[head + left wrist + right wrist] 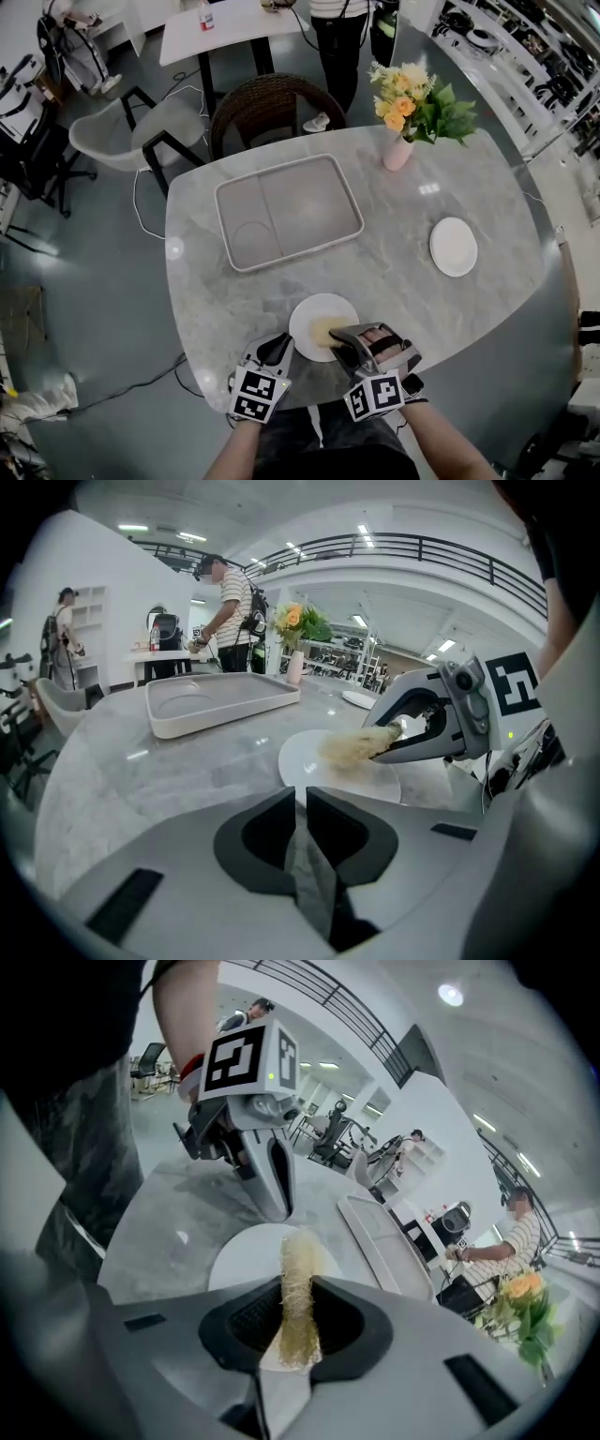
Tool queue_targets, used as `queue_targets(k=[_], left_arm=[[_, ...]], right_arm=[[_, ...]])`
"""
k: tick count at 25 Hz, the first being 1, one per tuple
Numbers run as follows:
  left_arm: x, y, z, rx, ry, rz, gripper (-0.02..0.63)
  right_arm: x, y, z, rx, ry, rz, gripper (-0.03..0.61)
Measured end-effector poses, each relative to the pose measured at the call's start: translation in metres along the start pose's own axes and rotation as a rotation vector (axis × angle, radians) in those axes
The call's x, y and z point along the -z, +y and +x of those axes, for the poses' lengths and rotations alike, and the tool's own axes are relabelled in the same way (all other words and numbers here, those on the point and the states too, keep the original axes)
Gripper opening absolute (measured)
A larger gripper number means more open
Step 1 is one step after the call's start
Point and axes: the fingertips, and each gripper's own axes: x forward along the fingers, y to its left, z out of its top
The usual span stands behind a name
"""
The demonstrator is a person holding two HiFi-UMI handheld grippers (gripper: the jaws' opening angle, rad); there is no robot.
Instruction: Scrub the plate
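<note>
A small white plate (309, 321) lies flat near the table's front edge. My right gripper (343, 335) is shut on a yellowish fibrous scrubber (300, 1269), whose free end rests on the plate (239, 1260). In the left gripper view the scrubber (354, 746) sticks out of the right gripper (408, 735) onto the plate's middle (323, 769). My left gripper (280, 349) is shut with nothing between its jaws. Its tips (302, 803) point down at the plate's near left rim. I cannot tell whether they touch it.
A large white tray (288, 211) sits at the table's centre back. A second white plate (454, 246) lies at the right. A pink vase of flowers (401, 150) stands at the back right. A wicker chair (267, 98) is behind the table, with a person (337, 37) further back.
</note>
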Motion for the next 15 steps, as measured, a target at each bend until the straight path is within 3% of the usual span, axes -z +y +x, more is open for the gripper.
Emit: queue_targets(k=[3, 10, 15], left_arm=[[0.000, 0.000, 0.003, -0.009, 0.022, -0.002, 0.046], [-0.001, 0.002, 0.007, -0.015, 0.059, -0.022, 0.044], [-0.002, 0.001, 0.009, -0.017, 0.069, -0.004, 0.041]], right_arm=[[0.002, 0.007, 0.002, -0.007, 0.005, -0.078, 0.077], [-0.001, 0.003, 0.002, 0.002, -0.004, -0.145, 0.077], [-0.010, 0.004, 0.011, -0.022, -0.027, -0.339, 0.077]])
